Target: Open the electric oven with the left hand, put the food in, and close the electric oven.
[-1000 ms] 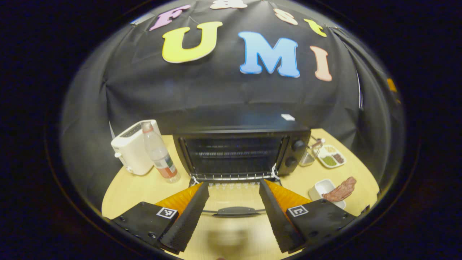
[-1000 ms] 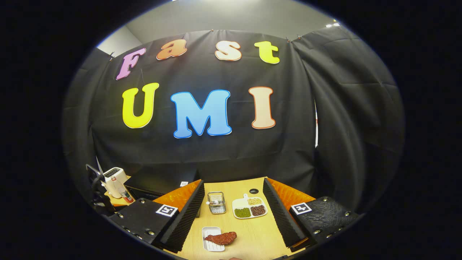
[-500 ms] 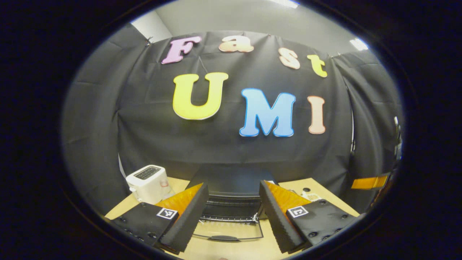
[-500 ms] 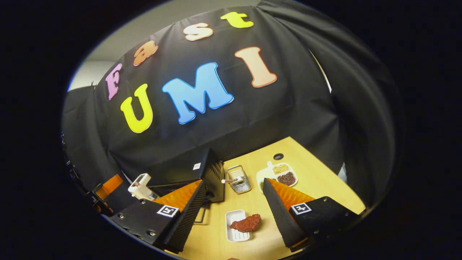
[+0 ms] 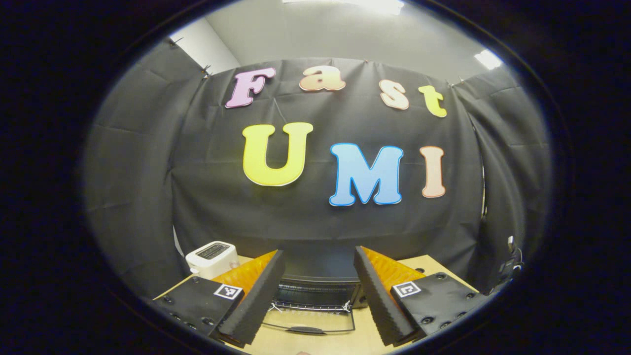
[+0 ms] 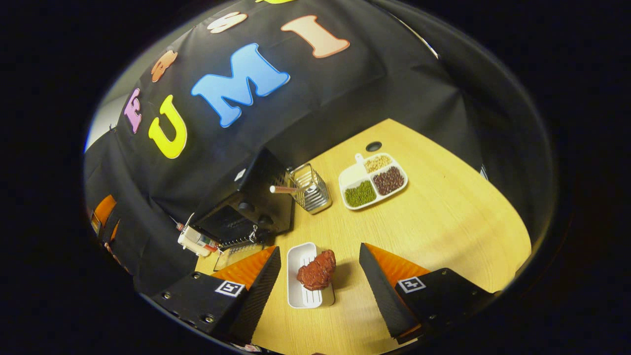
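Your left tool (image 5: 319, 291) has pulled back from the oven (image 5: 315, 291), spread and empty, leaving its door (image 5: 308, 326) dropped open. Your right tool (image 6: 319, 288) has swung down over the food (image 6: 316, 269) (lying across its small white dish (image 6: 303, 293) on the tabletop (image 6: 443, 222)), fingers wide, nothing grasped; picking up comes next.

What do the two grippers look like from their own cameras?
The left gripper and right gripper match: two wedge-shaped jaws with ribbed inner faces on flat black bolted mounts, each mount carrying a small square black-and-white marker.
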